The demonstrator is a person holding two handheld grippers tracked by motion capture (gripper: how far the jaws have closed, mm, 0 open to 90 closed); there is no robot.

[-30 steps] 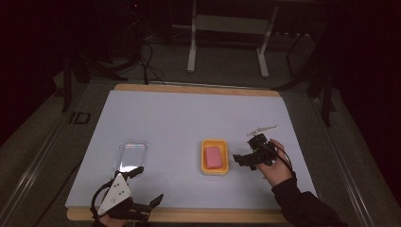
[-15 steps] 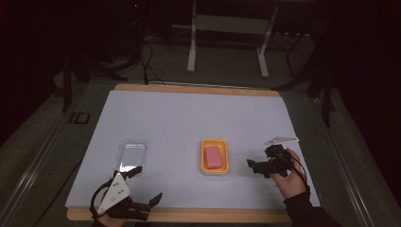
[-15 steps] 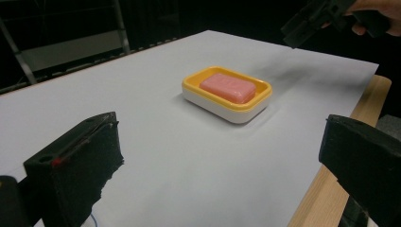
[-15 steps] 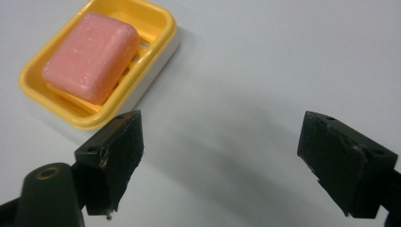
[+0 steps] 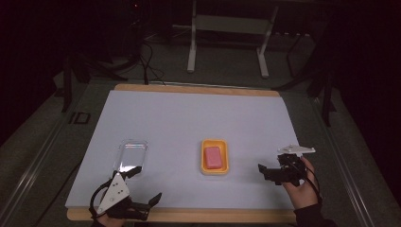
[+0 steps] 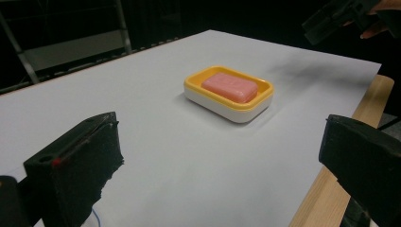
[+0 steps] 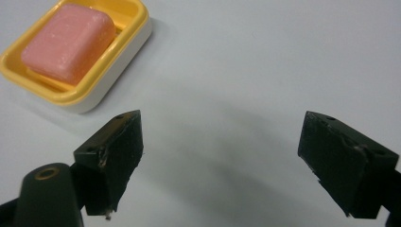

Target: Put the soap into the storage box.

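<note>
White paper covered the table (image 5: 189,118), and near its front edge sat the yellow soap dish (image 5: 214,157), pink soap (image 5: 213,157) lying inside it. Left of the dish lay a clear lid (image 5: 131,155). Right of the dish hovered the right gripper (image 5: 273,173), jaws spread wide, empty. Front-left of the dish waited the left gripper (image 5: 142,189), jaws also wide apart. A careless sideways reach could have shoved that light dish, I reckoned.

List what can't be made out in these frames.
- Clear lid, high view: too faint to tell whether it lies flat or upturned.
- Soap dish, right gripper view: far end cut off by the top-left edge.
- Left gripper, high view: hand cut off by the bottom edge.
</note>
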